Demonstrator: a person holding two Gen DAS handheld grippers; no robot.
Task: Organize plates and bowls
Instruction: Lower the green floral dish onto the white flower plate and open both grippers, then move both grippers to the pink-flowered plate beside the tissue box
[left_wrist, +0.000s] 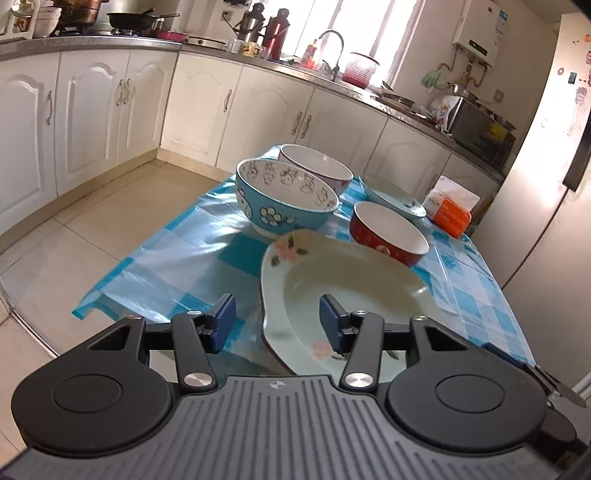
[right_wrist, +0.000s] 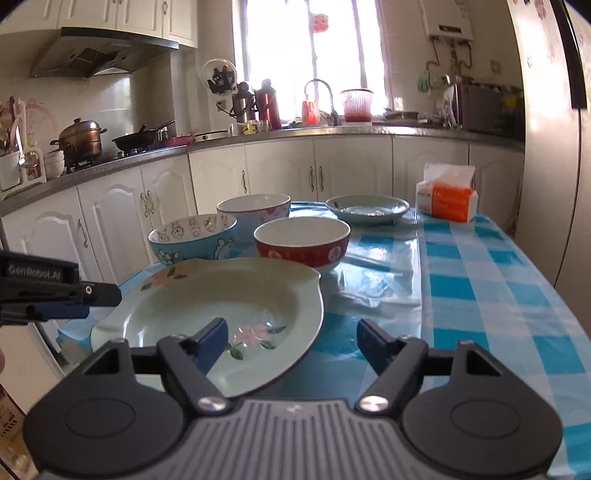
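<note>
A pale green flowered plate (left_wrist: 343, 284) (right_wrist: 221, 295) lies at the near edge of the table. My left gripper (left_wrist: 277, 323) is open, its jaws either side of the plate's left rim. My right gripper (right_wrist: 291, 343) is open, its left finger over the plate's near rim. Behind the plate stand a blue cartoon bowl (left_wrist: 284, 199) (right_wrist: 192, 238), a red bowl (left_wrist: 388, 232) (right_wrist: 301, 240), a white pink-patterned bowl (left_wrist: 317, 166) (right_wrist: 253, 210) and a small pale green plate (left_wrist: 393, 195) (right_wrist: 367, 208). The left gripper shows in the right wrist view (right_wrist: 55, 295).
The table has a blue checked plastic cloth (right_wrist: 480, 295). An orange and white tissue pack (right_wrist: 447, 197) (left_wrist: 452, 206) sits at the far right. A fridge (right_wrist: 554, 147) stands right of the table. White cabinets and a cluttered counter (right_wrist: 258, 136) run behind.
</note>
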